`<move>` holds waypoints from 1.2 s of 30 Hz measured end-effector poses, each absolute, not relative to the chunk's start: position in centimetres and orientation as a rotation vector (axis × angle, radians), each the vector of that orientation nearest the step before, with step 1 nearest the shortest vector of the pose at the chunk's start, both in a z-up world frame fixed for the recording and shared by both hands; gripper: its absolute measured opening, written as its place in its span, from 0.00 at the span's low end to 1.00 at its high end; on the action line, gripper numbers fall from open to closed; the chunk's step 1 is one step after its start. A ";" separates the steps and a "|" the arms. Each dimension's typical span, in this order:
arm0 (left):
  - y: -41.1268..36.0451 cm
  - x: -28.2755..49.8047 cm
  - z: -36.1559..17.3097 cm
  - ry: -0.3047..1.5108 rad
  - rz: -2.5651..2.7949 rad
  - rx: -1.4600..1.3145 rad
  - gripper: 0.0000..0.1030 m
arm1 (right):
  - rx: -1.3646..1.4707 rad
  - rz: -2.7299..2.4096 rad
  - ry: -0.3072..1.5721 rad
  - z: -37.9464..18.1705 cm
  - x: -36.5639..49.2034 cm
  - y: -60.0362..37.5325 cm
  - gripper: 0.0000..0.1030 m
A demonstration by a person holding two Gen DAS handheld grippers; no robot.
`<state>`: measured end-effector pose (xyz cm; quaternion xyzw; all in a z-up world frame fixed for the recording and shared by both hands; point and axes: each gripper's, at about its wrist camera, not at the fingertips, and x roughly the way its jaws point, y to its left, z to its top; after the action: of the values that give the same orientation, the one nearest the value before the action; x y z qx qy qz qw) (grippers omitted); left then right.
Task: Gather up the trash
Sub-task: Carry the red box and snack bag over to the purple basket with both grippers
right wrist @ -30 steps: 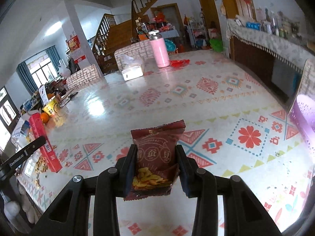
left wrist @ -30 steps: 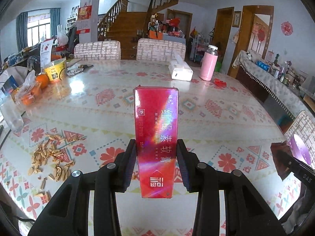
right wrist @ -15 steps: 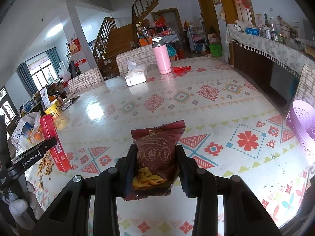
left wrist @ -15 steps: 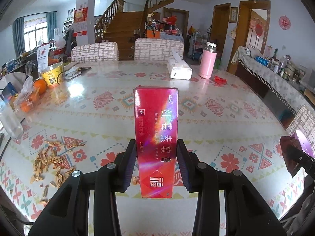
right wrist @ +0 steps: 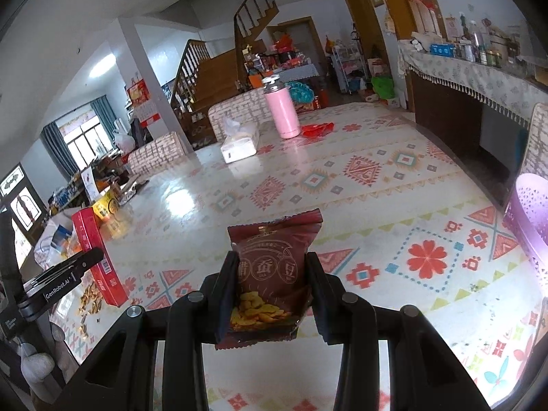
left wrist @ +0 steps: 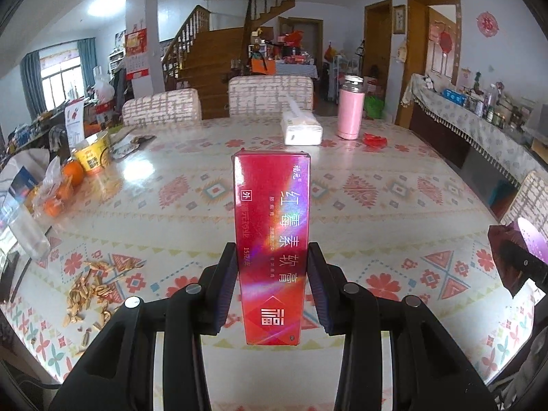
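Observation:
My left gripper [left wrist: 272, 281] is shut on a tall red carton [left wrist: 270, 239] with Chinese print, held upright above the patterned table [left wrist: 376, 205]. The carton also shows in the right wrist view [right wrist: 97, 257] at far left. My right gripper [right wrist: 272, 284] is shut on a dark red snack bag [right wrist: 274, 270], held above the table; the bag also shows in the left wrist view [left wrist: 503, 250] at far right. A purple perforated bin [right wrist: 529, 212] stands at the table's right edge. A pile of seed shells [left wrist: 92, 291] lies on the table at the left.
A pink flask [left wrist: 349, 113], a white tissue pack [left wrist: 301, 126] and a red wrapper [left wrist: 375, 140] sit at the table's far side. A yellow noodle cup [left wrist: 94, 152], oranges in a bag [left wrist: 58, 188] and a clear bottle [left wrist: 25, 229] are at the left. Two chairs stand behind.
Both grippers have risen and drawn back from the table, keeping hold of the carton and the snack bag. More of the room shows in both views.

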<state>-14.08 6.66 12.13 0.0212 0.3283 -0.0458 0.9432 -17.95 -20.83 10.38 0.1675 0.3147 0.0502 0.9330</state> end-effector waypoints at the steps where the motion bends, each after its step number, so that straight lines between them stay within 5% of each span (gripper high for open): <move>1: 6.0 -14.0 12.2 0.670 -0.105 0.046 0.38 | 0.349 0.099 0.640 10.4 -18.1 -21.4 0.41; 36: -25.6 -13.3 13.5 0.776 -0.747 0.260 0.38 | 0.611 -0.234 0.571 7.5 -27.8 -46.7 0.41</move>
<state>-13.32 -25.65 13.45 0.1233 0.3682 -0.3545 0.8506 -27.78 -46.74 7.51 0.2958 0.2764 -0.1135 0.9073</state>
